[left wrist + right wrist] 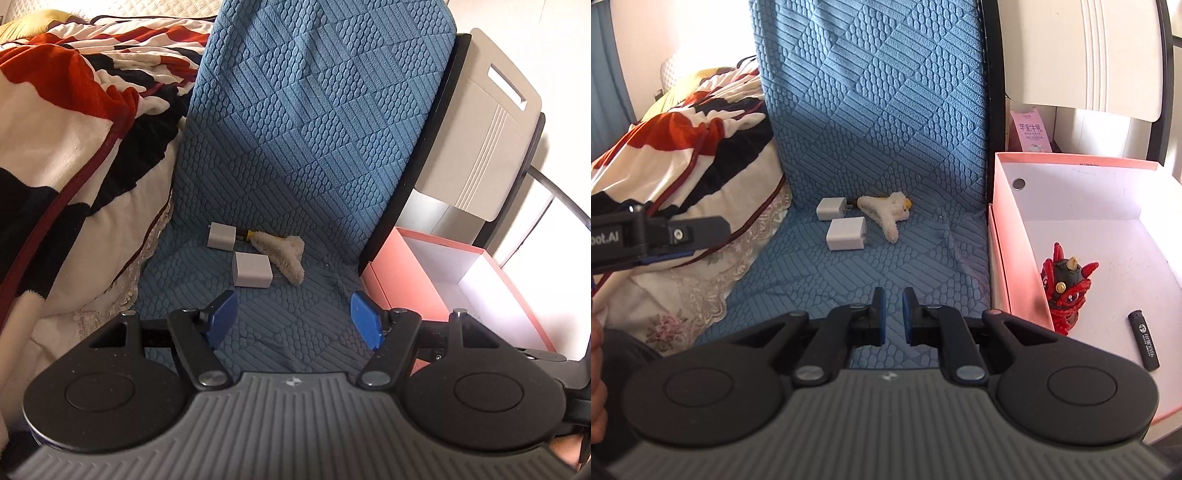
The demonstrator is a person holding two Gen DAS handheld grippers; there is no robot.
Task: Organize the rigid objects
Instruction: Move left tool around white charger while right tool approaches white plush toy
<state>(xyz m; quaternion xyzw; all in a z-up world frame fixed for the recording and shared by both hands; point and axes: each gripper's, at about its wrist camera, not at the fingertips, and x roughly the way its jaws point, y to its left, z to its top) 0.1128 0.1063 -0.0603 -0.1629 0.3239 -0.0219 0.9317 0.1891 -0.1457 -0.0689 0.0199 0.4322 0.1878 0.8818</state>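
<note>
Two white charger plugs lie on the blue quilted seat: the nearer plug (252, 275) (847, 233) and the farther plug (221, 236) (830, 209). A fluffy cream hair clip (282, 250) (886, 214) rests just right of them. My left gripper (293, 320) stands open over the seat, a little short of the nearer plug, with nothing between its blue pads. My right gripper (893, 314) is shut and empty, hovering above the seat near its front. The pink box (1008, 236) (402, 273) to the right holds a red figurine (1067, 291) and a black lighter (1144, 341).
A red, black and white blanket (74, 147) (694, 155) is heaped left of the seat. A beige chair back (480, 140) stands behind the box. A pink packet (1030, 131) leans behind the box. The left gripper's body (653, 236) juts in at the right wrist view's left edge.
</note>
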